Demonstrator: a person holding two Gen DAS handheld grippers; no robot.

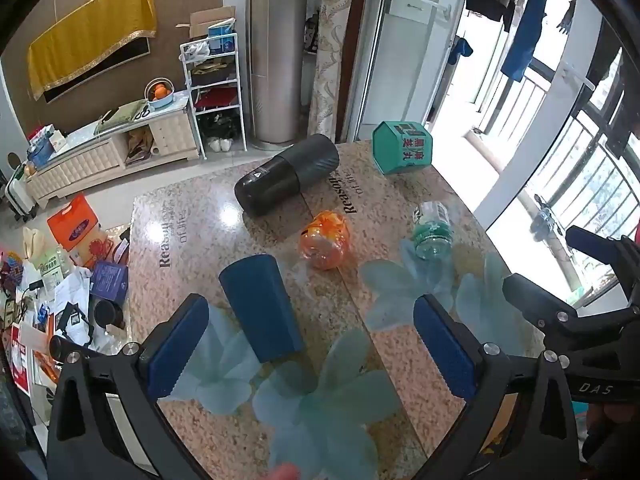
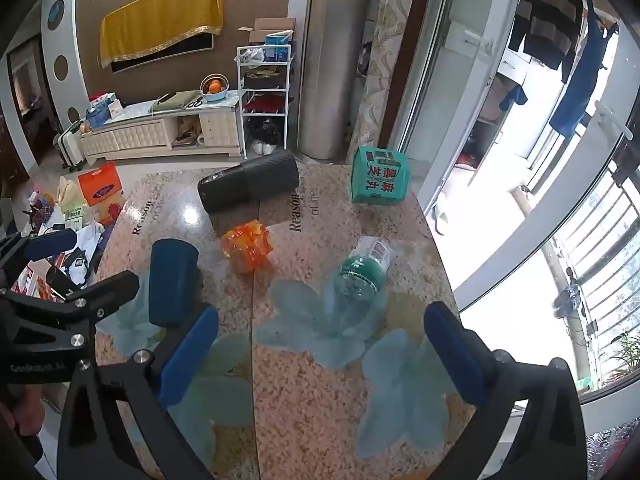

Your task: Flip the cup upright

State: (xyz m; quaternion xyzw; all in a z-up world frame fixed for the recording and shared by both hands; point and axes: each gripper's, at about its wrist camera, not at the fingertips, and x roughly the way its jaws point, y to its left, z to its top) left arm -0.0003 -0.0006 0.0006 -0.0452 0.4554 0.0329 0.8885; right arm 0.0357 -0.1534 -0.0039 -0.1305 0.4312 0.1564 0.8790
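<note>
A speckled stone table [image 1: 400, 380] printed with pale flowers stands in a cluttered living room beside a balcony window. The dark blue cup [image 1: 260, 306] stands on it mouth down, as far as the view shows, near an orange wrapped object [image 1: 325, 240]. Step in hand: approach, before any grasp. The left gripper [image 1: 312, 344] hovers with jaws spread wide, holding nothing, the cup just ahead between its fingers. The right gripper [image 2: 320, 352] is likewise released, empty. Next: close across the cup's wall, lift, invert.
</note>
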